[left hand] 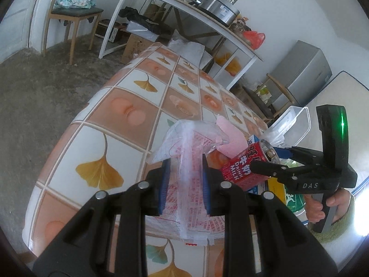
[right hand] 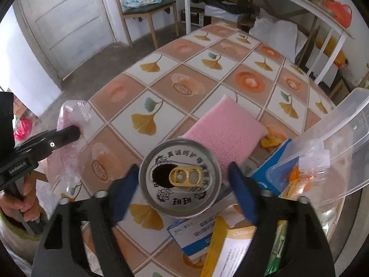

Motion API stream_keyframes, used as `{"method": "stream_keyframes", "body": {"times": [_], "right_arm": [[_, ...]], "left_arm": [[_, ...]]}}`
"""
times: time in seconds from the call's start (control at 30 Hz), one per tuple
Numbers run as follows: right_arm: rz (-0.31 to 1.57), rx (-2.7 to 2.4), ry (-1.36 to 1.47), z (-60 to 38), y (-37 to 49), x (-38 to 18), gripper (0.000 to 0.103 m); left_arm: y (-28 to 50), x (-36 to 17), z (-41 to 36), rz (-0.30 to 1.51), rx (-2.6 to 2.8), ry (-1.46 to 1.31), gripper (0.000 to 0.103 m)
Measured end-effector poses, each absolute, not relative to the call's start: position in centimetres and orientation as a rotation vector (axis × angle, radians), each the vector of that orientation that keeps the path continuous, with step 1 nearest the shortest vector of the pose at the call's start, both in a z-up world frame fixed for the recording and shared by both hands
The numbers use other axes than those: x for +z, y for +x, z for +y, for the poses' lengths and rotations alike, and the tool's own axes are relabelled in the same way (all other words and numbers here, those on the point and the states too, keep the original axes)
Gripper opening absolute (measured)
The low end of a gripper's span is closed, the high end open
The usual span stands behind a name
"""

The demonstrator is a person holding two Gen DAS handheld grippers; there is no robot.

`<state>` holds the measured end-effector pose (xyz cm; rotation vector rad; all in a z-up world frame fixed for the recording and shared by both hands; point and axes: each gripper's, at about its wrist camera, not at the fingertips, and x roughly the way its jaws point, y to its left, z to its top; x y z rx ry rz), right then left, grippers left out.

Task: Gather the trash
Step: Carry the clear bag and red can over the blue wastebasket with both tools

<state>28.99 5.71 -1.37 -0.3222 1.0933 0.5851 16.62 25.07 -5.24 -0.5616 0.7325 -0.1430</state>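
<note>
My left gripper (left hand: 185, 184) is shut on a clear plastic wrapper (left hand: 186, 159) with red print, held over the tiled tablecloth; the wrapper also shows in the right wrist view (right hand: 69, 124). My right gripper (right hand: 182, 182) is shut on a red milk can (left hand: 242, 166), whose silver opened top (right hand: 180, 177) faces the right wrist camera. In the left wrist view the right gripper (left hand: 267, 161) holds the can just right of the wrapper.
A pink sponge (right hand: 224, 133) lies on the table (right hand: 184, 69) behind the can. A blue-white box (right hand: 196, 235), a yellow box (right hand: 230, 249) and a clear plastic bin (right hand: 334, 143) crowd the right side. A chair (left hand: 73, 16) and a shelf table (left hand: 184, 7) stand beyond.
</note>
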Motion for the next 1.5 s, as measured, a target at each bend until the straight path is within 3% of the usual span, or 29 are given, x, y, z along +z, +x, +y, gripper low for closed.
{"method": "stream_keyframes", "body": {"times": [0.7,1.17,1.5], "right_arm": [[1.051,0.644,-0.256,6.9,25.9,0.0,0.064],[0.960,0.665,-0.130,3.7,23.4,4.6,0.064],[0.857,0.626,-0.020,-3.6,19.4,9.0,0.064]], "left_arm": [[14.7,-5.3,25.9,0.716,-0.090,-0.587,0.023],[12.0,-1.4,24.6,0.642,-0.098,-0.549,0.023],[10.9,2.7,19.4,0.607,-0.221,-0.491,0.023]]}}
